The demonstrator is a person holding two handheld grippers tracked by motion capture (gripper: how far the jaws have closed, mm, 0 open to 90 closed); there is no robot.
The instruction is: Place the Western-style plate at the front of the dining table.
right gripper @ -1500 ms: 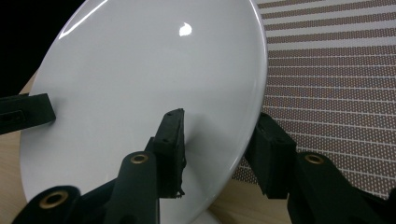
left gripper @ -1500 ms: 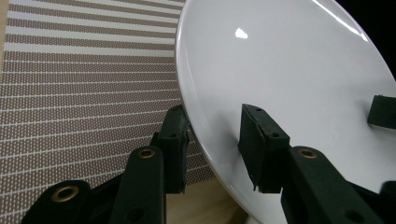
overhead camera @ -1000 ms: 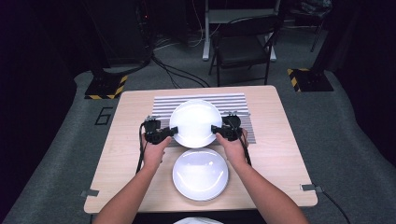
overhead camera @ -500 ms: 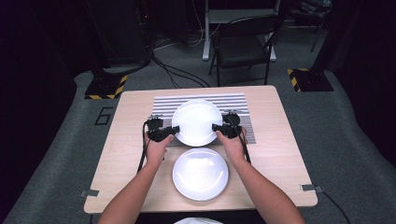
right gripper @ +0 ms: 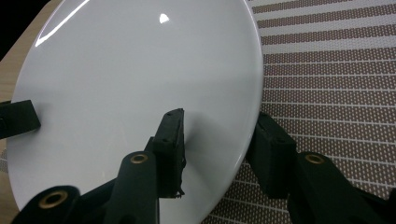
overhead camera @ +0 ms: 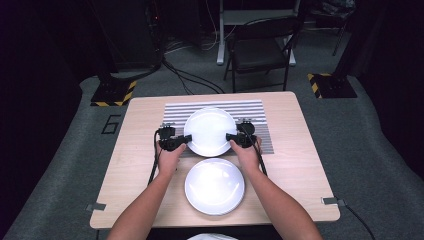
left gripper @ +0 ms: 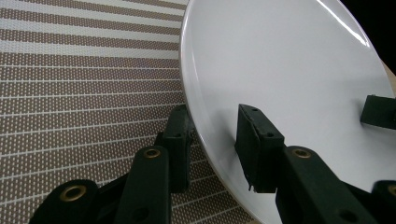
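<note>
The far white plate (overhead camera: 210,131) sits over the striped mat (overhead camera: 175,112) on the worktop (overhead camera: 295,165), gripped at opposite edges: the left claw (overhead camera: 186,138) has its jaws closed over the plate's left rim, one above and one beneath (the gripper views show this plainly), and the right claw (overhead camera: 230,136) pinches the right rim likewise. A second white plate (overhead camera: 215,186) lies nearer the person, just beside the first.

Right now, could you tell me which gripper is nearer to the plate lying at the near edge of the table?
Neither clearly: the left gripper and right gripper sit about equally far beyond the near plate, on either side, each with its fingers straddling a rim of the far plate over the striped mat.
</note>
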